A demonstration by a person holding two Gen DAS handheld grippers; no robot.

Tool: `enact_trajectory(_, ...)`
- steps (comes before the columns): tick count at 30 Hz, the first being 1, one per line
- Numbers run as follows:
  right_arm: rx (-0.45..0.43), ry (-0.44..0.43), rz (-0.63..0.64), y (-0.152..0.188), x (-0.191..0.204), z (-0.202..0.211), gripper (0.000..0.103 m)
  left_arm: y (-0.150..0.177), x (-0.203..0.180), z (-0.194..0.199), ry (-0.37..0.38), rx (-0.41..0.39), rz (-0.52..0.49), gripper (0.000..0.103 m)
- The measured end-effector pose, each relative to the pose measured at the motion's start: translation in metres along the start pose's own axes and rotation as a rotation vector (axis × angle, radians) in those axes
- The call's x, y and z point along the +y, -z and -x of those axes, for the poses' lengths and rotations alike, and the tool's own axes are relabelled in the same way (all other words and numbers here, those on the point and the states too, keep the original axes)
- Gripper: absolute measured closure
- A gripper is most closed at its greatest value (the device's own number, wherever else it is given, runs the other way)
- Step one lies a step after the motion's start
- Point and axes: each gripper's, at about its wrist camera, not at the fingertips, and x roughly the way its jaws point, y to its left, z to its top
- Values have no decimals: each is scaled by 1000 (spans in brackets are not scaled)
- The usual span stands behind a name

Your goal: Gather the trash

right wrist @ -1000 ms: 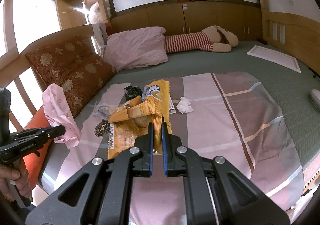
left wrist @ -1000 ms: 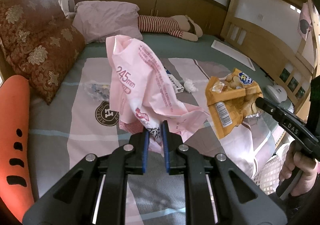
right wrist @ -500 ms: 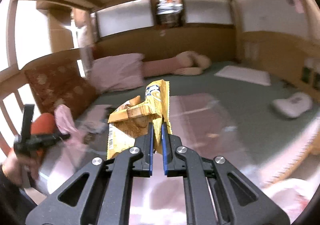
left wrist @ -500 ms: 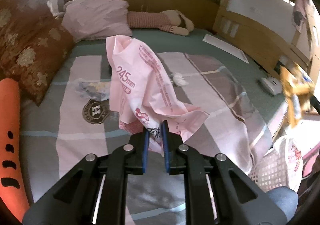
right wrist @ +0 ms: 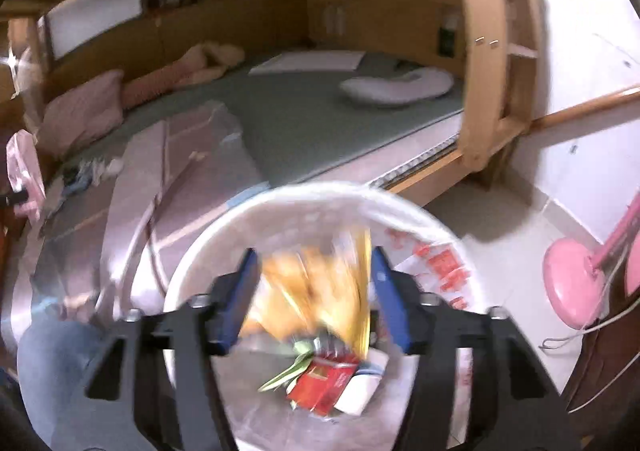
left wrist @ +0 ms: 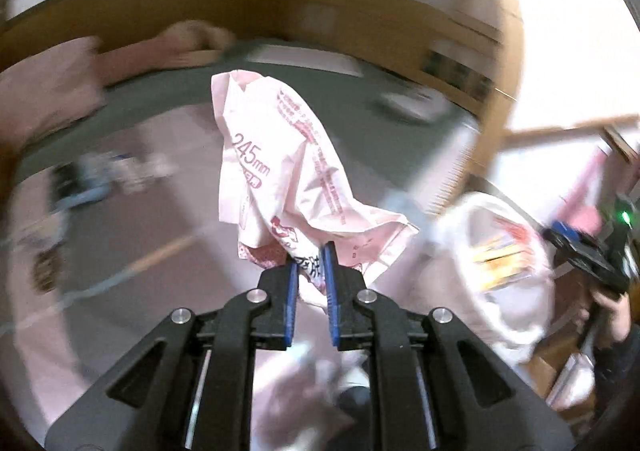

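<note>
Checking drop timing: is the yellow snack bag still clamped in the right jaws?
No, released. The right gripper jaws are opening, standing clear of the blurred yellow snack bag on both sides, above the lined trash bin.

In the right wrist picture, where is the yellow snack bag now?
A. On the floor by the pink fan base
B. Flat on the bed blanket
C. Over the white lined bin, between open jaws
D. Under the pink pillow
C: the yellow snack bag is blurred between the spread, opening jaws of the right gripper, just above the white lined bin with other rubbish in it.
</note>
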Motion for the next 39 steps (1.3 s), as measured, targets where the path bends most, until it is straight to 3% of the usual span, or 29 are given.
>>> enact_trajectory(5,-176,-8,-144,-30,-24,42,31,-16,-127,-35,208,78,-192,90)
enact_trajectory(7,-241,-29,-162,-40,-23,60,31,-20,-164,-50,272,125,-251,82)
enact_trajectory(8,-260,-39,-158,-43,-21,64,31,-21,-179,-59,304,158,-281,63)
enact_trajectory(9,-279,-54,-147,-48,-17,70,31,-22,-187,-63,305,164,-297,31)
enact_trajectory(10,-295,-67,-137,-52,-12,74,31,-24,-190,-66,272,137,-304,19)
enact_trajectory(12,-313,-95,-110,-56,0,79,31,-29,-182,-64,223,91,-283,14)
enact_trajectory(16,-279,-162,-27,-59,38,71,31,-36,-115,-50,144,60,-146,12)
enact_trajectory(20,-207,-260,80,-59,101,39,31,-30,-23,-17,-58,0,-63,10)
enact_trajectory(27,-146,-494,258,-70,264,0,30,0,156,59,-421,-64,165,6)
enact_trajectory(30,-149,-571,331,-78,340,-13,23,21,212,82,-541,-92,295,6)
enact_trajectory(35,-104,-604,384,-84,417,-55,23,52,276,105,-606,-115,513,6)
enact_trajectory(38,-89,-557,412,-67,428,-81,23,54,281,112,-638,-118,520,6)
enact_trajectory(39,-13,-532,441,-57,429,-98,23,54,281,113,-646,-117,516,6)
